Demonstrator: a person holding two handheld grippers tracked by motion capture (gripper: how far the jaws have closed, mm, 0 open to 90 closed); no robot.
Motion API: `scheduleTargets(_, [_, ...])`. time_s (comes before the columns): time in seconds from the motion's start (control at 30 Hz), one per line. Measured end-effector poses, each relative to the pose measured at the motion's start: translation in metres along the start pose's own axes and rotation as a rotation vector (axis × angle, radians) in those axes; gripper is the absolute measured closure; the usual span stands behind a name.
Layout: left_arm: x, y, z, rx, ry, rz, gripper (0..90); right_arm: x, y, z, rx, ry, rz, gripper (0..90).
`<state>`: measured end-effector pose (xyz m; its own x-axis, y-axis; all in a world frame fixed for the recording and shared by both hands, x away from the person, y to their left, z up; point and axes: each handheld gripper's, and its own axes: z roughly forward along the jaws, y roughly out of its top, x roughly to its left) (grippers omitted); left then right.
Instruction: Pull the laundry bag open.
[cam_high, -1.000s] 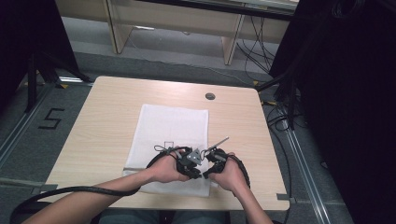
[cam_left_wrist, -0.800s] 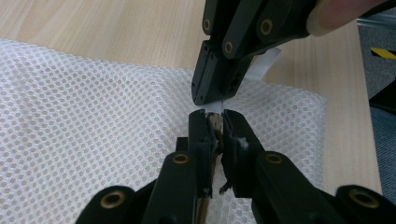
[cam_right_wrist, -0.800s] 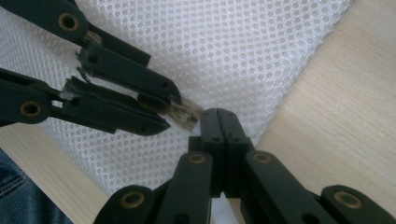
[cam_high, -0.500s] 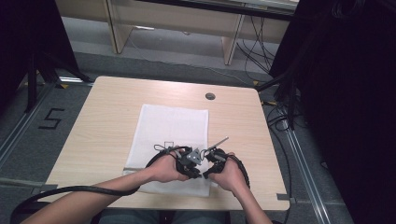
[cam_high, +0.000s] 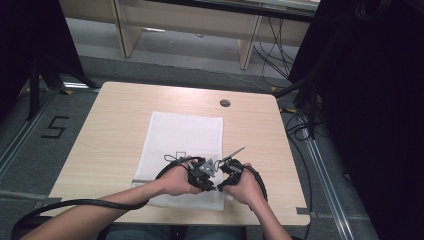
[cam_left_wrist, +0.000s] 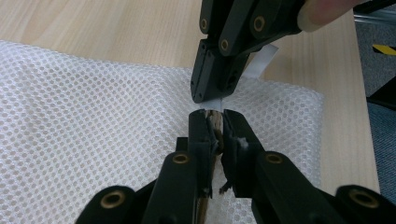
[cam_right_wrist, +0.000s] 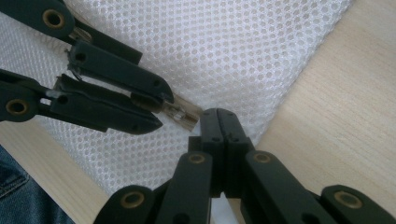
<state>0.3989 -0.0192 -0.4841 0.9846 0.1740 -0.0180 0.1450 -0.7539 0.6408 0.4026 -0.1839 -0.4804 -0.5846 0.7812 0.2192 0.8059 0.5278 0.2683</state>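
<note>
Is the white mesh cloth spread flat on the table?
Mostly spread: the white mesh cloth lies flat on the table. Both grippers hide its near edge.

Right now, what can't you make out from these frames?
- What the left gripper clamps: a thin brownish piece, mostly hidden between its jaws in the left gripper view; glare blurs it in the right gripper view.
- White strip at the right gripper: the jaws cover its end.
- High view: hands cover both tips.
- Mesh sheet: edges cut off.
</note>
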Motion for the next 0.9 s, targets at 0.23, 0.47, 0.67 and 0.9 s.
scheduleTargets(0.23, [-0.0025, 0.0008, -0.0029, 0.001, 0.005, -0.012, 82.0, -0.0005, 0.0001, 0.0002, -0.01, 0.005, -0.011, 90.0])
scheduleTargets(0.47, [-0.001, -0.0003, -0.0031, -0.002, 0.002, -0.001, 82.0, -0.0006, 0.0, 0.0004, -0.011, 0.004, -0.011, 90.0])
scheduleTargets(0.67, [-0.0017, -0.0014, -0.0032, -0.007, 0.005, -0.002, 82.0, 0.0003, -0.0002, 0.0003, -0.003, -0.001, 0.003, 90.0])
scheduleTargets(0.9, [-0.0014, -0.0039, -0.0078, -0.014, 0.007, -0.004, 82.0, 0.0008, 0.0, -0.0006, 0.002, 0.003, 0.009, 90.0])
